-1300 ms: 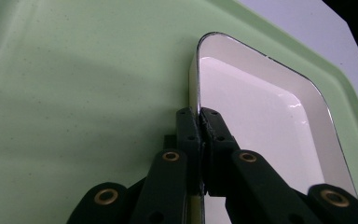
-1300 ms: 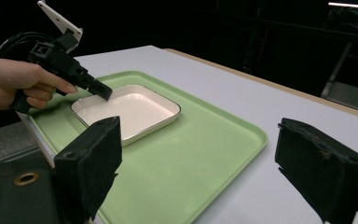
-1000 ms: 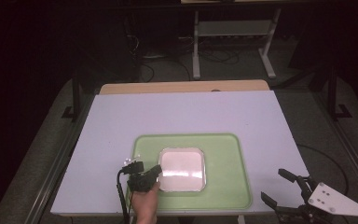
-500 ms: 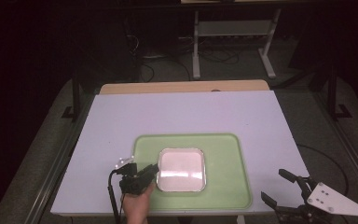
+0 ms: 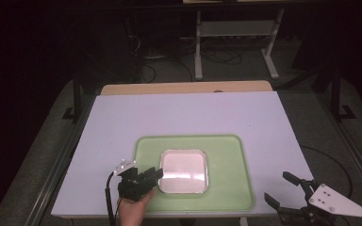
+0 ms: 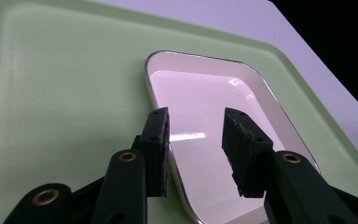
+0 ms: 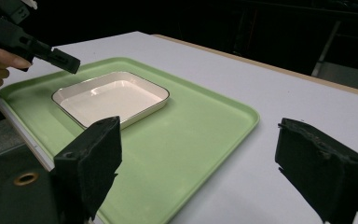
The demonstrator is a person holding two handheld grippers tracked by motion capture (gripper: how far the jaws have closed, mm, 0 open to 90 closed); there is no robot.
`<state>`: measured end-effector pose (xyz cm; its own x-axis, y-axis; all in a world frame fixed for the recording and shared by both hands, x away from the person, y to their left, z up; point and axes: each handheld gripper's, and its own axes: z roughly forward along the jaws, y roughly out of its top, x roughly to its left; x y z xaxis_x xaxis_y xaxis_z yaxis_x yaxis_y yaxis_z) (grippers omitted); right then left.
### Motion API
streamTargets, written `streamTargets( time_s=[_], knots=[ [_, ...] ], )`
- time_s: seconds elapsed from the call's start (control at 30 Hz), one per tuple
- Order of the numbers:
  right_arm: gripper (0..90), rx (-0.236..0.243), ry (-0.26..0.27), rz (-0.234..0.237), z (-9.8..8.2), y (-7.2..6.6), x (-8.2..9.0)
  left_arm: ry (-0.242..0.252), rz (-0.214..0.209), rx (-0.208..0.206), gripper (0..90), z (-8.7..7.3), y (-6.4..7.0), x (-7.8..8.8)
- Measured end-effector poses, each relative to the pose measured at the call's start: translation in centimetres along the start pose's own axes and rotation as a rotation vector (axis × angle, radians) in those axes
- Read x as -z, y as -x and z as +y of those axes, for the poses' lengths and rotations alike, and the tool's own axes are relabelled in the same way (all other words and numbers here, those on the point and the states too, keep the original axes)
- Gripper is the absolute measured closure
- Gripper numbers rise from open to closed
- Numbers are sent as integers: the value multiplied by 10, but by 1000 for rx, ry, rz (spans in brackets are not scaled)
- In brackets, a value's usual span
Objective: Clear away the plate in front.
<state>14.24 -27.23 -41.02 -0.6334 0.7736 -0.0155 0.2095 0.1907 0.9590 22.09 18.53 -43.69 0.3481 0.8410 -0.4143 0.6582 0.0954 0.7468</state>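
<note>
White dish [image 5: 184,171] on green tray [image 5: 235,188], left tongs [image 6: 196,144] parted above its rim, right tongs [image 7: 198,175] wide apart.

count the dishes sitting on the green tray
1. A single white square dish with a thin dark rim lies empty near the middle of the pale green plastic tray. The left tongs hang open over its near-left corner. Nothing seems hidden.

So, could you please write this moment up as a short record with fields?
surface: white table
tray: green tray, near edge of table
dish: white dish lying in tray, empty
left tongs: left tongs open, just above the dish's near-left rim
right tongs: right tongs open, off the tray's right
</note>
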Motion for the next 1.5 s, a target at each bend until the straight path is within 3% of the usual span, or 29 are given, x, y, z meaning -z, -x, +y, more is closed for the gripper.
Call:
streamTargets(
  time_s=[0.3,0.47,0.7,1.07,1.5],
  knots=[
    [136,1,-15,1,-1,1,-1,-7,-22,-27,577,1,-1,3],
    [136,-5,-19,-2,-2,2,-1,-17,-11,-69,558,2,-3,1],
    [136,-6,-24,-4,-3,2,-1,-11,-28,-118,505,4,-4,2],
    [136,-13,-34,-7,-5,2,-4,-18,-48,-138,387,8,-16,11],
    [136,-39,-64,-26,-10,11,-6,-4,-49,-292,269,13,-17,28]
  ],
)
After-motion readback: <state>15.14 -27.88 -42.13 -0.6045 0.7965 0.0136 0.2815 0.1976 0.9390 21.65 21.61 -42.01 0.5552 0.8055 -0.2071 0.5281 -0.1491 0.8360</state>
